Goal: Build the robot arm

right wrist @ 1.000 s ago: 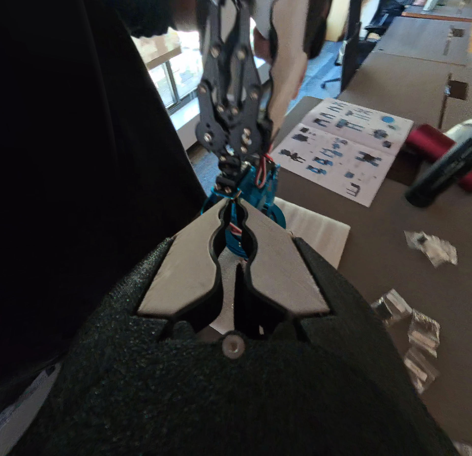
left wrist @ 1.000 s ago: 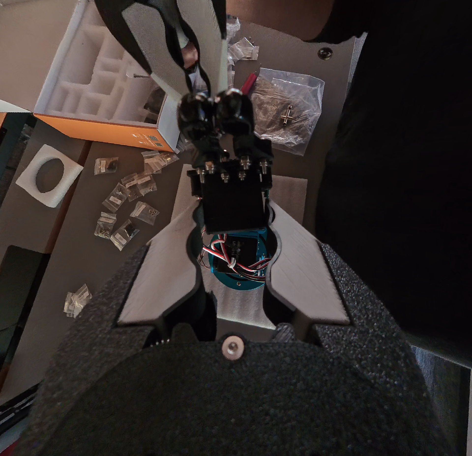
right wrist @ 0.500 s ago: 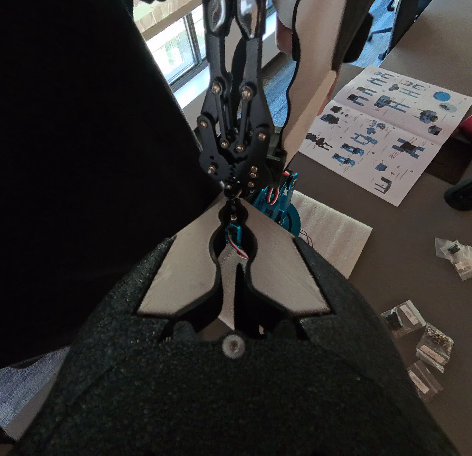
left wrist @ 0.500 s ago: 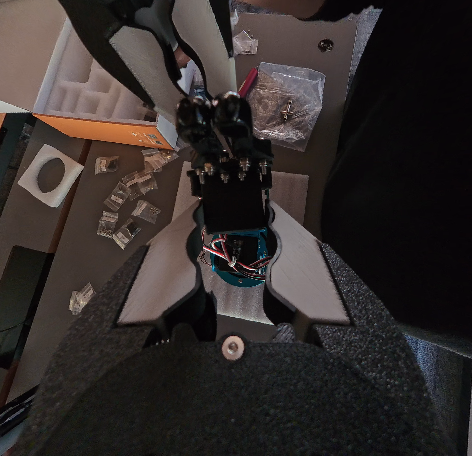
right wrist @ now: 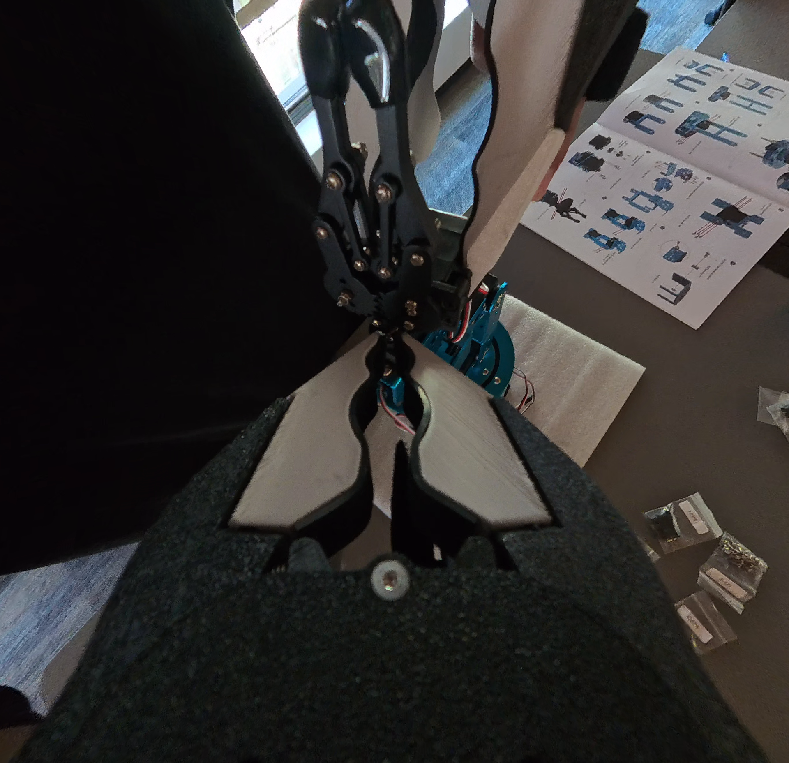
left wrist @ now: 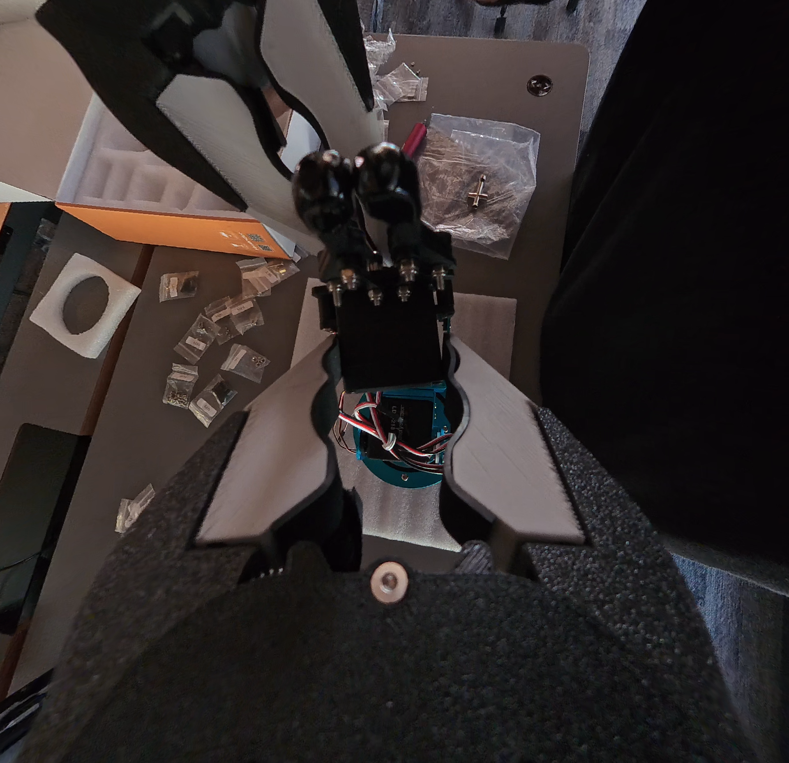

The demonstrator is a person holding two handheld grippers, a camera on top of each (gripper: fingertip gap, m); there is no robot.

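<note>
A small robot arm with a black claw (left wrist: 354, 187) and a blue round base (left wrist: 397, 448) stands on a white foam sheet (left wrist: 397, 512). My left gripper (left wrist: 388, 349) is shut on the black block (left wrist: 388, 336) below the claw. My right gripper (right wrist: 389, 336) is shut on the thin geared bottom of the claw (right wrist: 371, 238), with the blue base (right wrist: 482, 349) just behind. The claw's two tips are together. The right gripper's fingers (left wrist: 222, 136) show at the top left of the left wrist view, and a left finger (right wrist: 504, 196) at the top right of the right wrist view.
An open orange box (left wrist: 170, 230) with white foam, a foam square with a hole (left wrist: 47, 311), several small part bags (left wrist: 213, 349), a clear bag (left wrist: 478, 178) and a red tool (left wrist: 414, 138) lie on the brown table. An instruction sheet (right wrist: 683, 187) lies far right. A person's dark clothing (left wrist: 661, 272) stands close by.
The right wrist view has tilted, so the claw now stands taller in it and more of the table shows. Both grips stay closed on the arm.
</note>
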